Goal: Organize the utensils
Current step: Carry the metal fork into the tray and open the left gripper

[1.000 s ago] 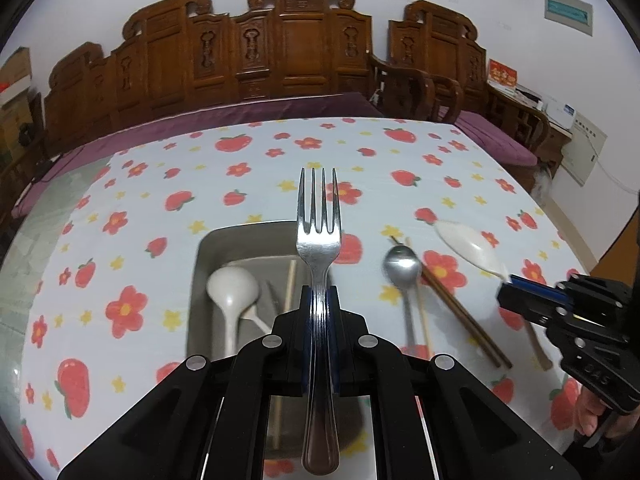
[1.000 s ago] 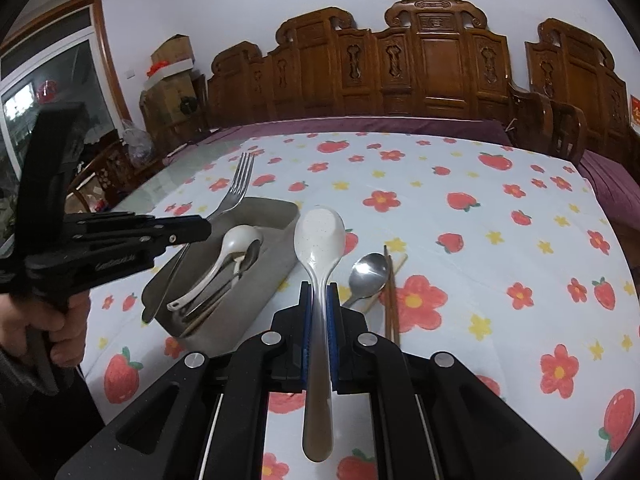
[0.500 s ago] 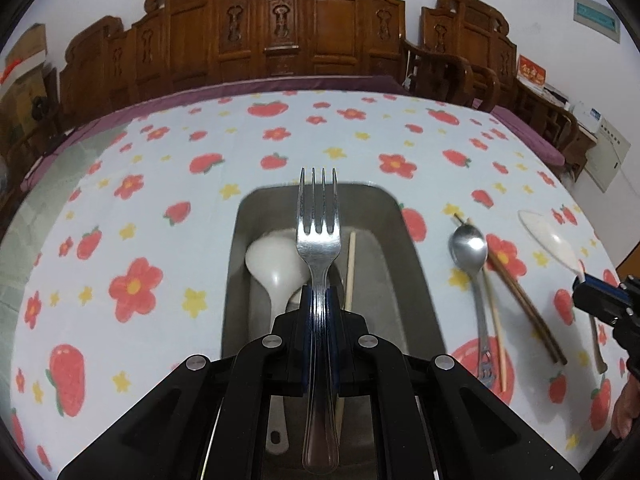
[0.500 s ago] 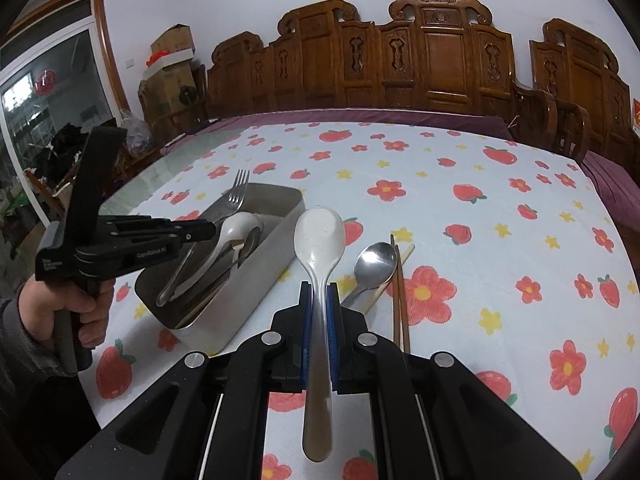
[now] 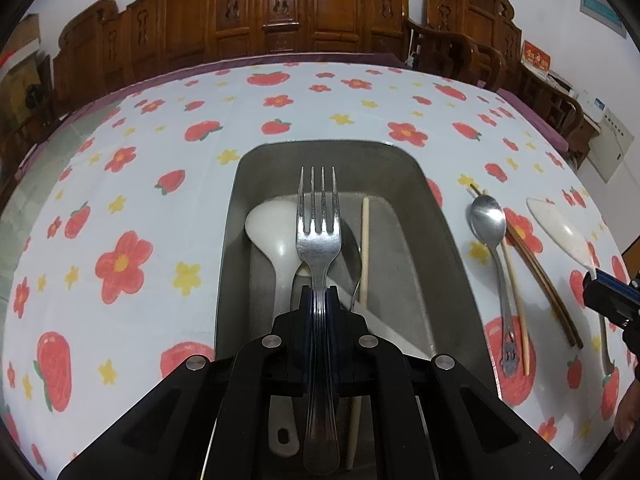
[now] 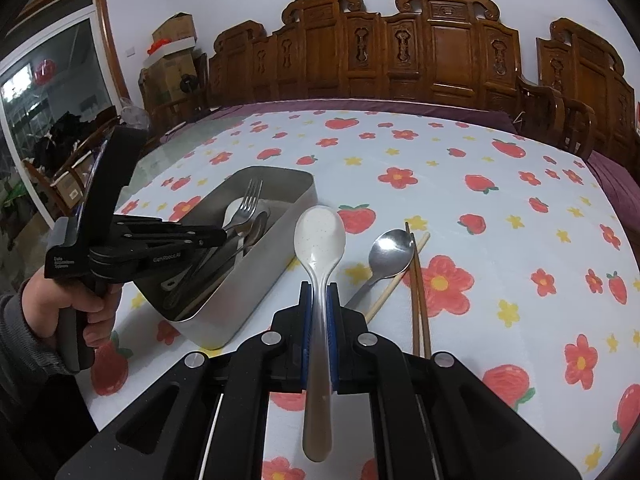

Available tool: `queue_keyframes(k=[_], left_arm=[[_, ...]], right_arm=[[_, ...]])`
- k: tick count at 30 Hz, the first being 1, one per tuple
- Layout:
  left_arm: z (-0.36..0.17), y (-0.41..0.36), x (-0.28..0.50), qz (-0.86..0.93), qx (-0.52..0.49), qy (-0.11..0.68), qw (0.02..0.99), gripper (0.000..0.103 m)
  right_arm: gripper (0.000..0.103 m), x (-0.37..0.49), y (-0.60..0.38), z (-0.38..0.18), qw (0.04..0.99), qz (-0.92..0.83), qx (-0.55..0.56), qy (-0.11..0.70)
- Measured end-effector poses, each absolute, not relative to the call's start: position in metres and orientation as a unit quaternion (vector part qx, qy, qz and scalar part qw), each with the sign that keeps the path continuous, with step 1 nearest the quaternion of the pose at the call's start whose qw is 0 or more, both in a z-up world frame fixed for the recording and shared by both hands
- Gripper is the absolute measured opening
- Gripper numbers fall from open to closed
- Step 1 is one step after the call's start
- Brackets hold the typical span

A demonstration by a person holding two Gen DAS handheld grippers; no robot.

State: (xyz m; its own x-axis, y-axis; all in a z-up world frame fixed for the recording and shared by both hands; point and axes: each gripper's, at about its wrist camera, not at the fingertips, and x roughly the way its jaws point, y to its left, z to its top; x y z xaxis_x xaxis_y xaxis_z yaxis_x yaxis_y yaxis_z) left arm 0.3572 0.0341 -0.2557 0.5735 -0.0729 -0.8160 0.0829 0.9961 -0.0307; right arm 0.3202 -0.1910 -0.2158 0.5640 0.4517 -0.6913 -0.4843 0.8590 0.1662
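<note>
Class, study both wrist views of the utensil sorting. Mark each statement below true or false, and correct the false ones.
1. The left gripper holds a fork. True.
2. The right gripper holds chopsticks. False: it grips a white spoon.
3. The metal tray is empty. False: a white ladle and other utensils lie in it.
4. A metal spoon lies on the tablecloth. True.

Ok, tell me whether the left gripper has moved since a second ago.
Yes. The left gripper, shut on the fork, has come down over the tray; in its own view the tray's far rim now lies beyond the tines.
</note>
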Motion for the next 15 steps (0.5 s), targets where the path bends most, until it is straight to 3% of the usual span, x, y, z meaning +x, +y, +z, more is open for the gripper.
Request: queue_keyframes(k=[15], left_arm=[[-0.227,0.033,0.335,-0.053,0.025,0.422,0.905,0.006]], right_arm=[[0.008,0.310,-0.182,-0.209,0.884,0.277,-0.019,0.376]])
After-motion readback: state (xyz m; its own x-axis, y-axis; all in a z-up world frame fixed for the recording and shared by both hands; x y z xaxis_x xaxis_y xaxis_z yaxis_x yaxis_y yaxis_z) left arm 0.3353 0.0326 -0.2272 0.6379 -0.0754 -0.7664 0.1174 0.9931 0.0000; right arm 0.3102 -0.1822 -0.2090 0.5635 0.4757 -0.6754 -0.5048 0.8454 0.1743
